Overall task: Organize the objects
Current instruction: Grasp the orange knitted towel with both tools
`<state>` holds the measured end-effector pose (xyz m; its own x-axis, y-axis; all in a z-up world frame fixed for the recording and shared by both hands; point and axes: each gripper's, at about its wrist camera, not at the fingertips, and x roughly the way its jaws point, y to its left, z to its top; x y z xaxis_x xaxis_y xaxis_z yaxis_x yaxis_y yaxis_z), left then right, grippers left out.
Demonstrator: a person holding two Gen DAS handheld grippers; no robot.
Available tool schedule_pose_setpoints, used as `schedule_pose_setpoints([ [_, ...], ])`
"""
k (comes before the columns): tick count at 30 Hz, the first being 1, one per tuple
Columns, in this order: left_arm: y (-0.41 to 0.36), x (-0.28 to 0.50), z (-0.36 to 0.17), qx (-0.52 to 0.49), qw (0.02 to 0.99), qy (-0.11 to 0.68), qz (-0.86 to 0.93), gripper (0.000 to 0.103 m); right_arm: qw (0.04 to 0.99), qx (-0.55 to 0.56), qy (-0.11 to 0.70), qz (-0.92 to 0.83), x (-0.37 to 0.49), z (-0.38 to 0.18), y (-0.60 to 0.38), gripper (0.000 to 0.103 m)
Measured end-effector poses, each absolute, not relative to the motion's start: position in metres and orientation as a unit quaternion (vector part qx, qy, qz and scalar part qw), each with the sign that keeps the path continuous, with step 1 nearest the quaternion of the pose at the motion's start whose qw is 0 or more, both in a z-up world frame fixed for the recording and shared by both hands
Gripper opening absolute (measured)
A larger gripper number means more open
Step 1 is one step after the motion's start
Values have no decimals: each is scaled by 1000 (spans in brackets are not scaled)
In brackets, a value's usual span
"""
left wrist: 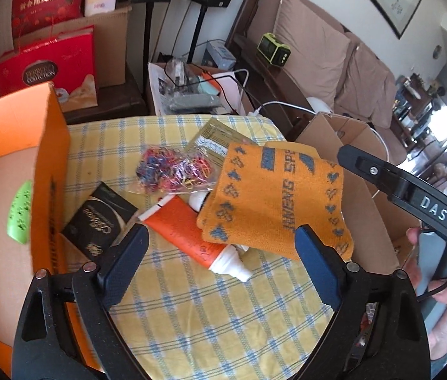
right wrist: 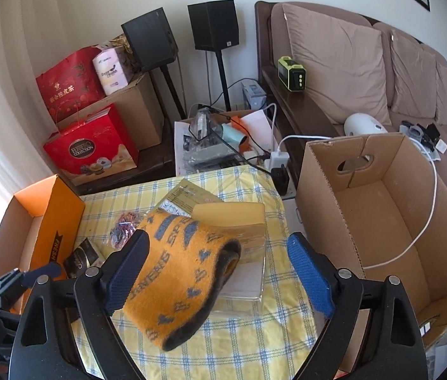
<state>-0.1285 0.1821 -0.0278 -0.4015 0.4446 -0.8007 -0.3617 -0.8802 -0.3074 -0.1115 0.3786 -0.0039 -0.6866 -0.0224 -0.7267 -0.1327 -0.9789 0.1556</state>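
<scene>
Leftmost, an orange box [left wrist: 49, 158] standing open at the edge of the surface [left wrist: 217, 316], with a green piece [left wrist: 19, 212] lying inside. Just beside its wall, a small black packet [left wrist: 99, 218] flat on the yellow checked cloth. Further right, an orange tube [left wrist: 191, 237] with a white cap, its upper end tucked under an orange knitted cloth [left wrist: 274, 196] patterned in grey. Behind the tube, a clear bag of coloured rubber bands [left wrist: 172, 171], and behind that an olive flat packet [left wrist: 213, 136], partly covered by the knitted cloth. Under the right part of the knitted cloth, seen from the right wrist, a clear flat pack [right wrist: 245, 253] holding something yellow. Right of the surface, an open brown cardboard box [right wrist: 381, 205] with a white cable [right wrist: 426, 218] hanging into it.

Left gripper [left wrist: 220, 253] above the tube and the near edge of the knitted cloth, jaws wide, nothing pressed between them. Right gripper [right wrist: 217, 262] over the knitted cloth, jaws wide too, the cloth lying between them but not squeezed; whether the left pad touches it, cannot tell. At the right edge of the left view, a hand [left wrist: 445, 294] on the black handle.
</scene>
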Motion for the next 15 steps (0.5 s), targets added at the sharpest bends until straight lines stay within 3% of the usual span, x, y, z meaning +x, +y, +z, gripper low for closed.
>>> schedule_pose_setpoints([
  [5, 196, -132, -41, -506, 250, -50, 824, 84, 20, -411, 116, 904, -128, -18, 387, 80],
  [11, 205, -136, -54, -521, 257, -69, 811, 83, 16, -425, 128, 896, -141, -34, 392, 79],
  [15, 209, -140, -60, -526, 260, -81, 805, 78, 8, -429, 131, 893, -144, -40, 389, 72],
])
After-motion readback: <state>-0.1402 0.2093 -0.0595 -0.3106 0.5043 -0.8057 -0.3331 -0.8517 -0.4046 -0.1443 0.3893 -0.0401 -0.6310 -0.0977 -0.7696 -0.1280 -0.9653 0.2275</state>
